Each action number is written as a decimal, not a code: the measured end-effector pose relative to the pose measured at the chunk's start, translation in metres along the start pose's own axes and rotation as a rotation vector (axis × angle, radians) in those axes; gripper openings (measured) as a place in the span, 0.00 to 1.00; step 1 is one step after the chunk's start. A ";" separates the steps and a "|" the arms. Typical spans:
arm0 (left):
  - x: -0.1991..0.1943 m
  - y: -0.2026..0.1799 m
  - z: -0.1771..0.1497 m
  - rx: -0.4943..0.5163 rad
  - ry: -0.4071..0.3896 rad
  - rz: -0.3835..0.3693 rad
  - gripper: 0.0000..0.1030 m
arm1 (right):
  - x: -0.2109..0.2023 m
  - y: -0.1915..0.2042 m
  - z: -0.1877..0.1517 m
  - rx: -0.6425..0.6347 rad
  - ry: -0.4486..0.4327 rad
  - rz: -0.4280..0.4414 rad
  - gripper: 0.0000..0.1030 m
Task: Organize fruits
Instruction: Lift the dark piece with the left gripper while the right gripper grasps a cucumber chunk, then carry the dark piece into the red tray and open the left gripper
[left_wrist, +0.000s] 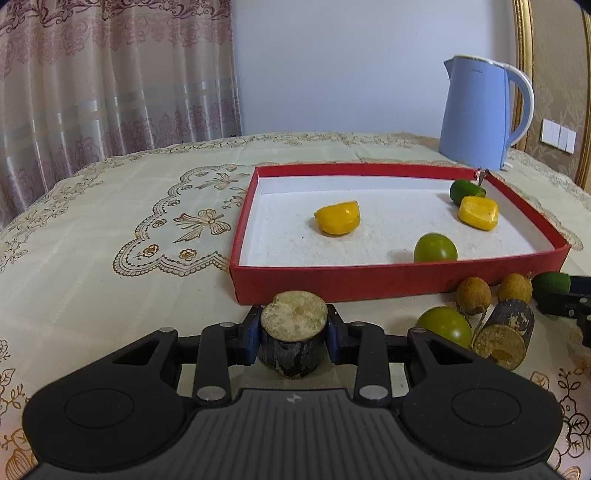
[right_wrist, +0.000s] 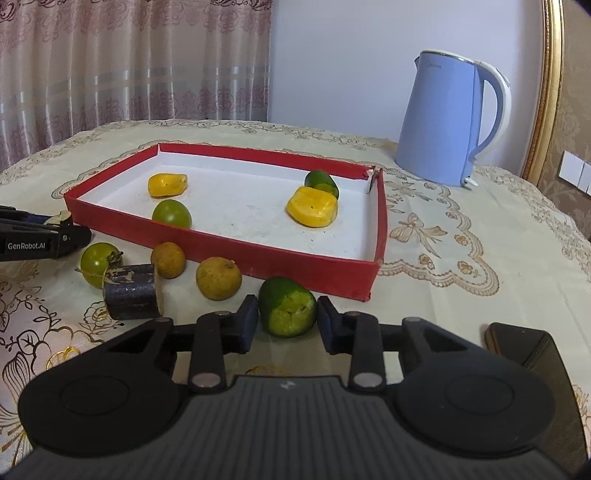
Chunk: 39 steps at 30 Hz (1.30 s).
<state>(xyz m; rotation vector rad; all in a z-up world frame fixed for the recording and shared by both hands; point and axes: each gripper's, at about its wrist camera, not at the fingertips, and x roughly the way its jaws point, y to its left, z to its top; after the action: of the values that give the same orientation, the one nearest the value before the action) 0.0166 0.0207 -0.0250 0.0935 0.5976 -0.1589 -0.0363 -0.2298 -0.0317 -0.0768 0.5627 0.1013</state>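
Note:
My left gripper (left_wrist: 294, 332) is shut on a dark sugarcane chunk (left_wrist: 293, 317), held just in front of the red tray (left_wrist: 332, 282). The tray holds two yellow fruit pieces (left_wrist: 338, 217) (left_wrist: 477, 213), a green round fruit (left_wrist: 435, 248) and a green piece (left_wrist: 466, 189). My right gripper (right_wrist: 287, 317) has its fingers on both sides of a green peeled fruit (right_wrist: 287, 312) on the cloth, with small gaps showing; it stands open. Another sugarcane chunk (right_wrist: 133, 291), a green round fruit (right_wrist: 99, 263) and two brown longans (right_wrist: 168, 259) (right_wrist: 218, 277) lie in front of the tray.
A blue kettle (right_wrist: 443, 122) stands behind the tray at the right. A dark object (right_wrist: 524, 343) lies at the right near my right gripper. The table carries an embroidered cloth (left_wrist: 129, 221); curtains hang behind.

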 end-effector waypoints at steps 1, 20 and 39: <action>0.000 0.000 0.000 0.001 0.000 0.001 0.32 | 0.000 -0.001 0.000 0.004 0.000 0.002 0.31; -0.009 0.007 -0.002 -0.030 -0.046 -0.050 0.33 | 0.002 -0.007 0.000 0.044 0.012 0.018 0.32; -0.027 -0.015 0.042 0.023 -0.137 -0.052 0.33 | -0.002 -0.009 0.000 0.059 -0.010 0.022 0.32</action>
<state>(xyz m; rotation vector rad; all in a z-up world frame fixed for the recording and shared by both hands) 0.0157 0.0037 0.0243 0.0889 0.4617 -0.2212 -0.0369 -0.2391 -0.0304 -0.0131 0.5567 0.1064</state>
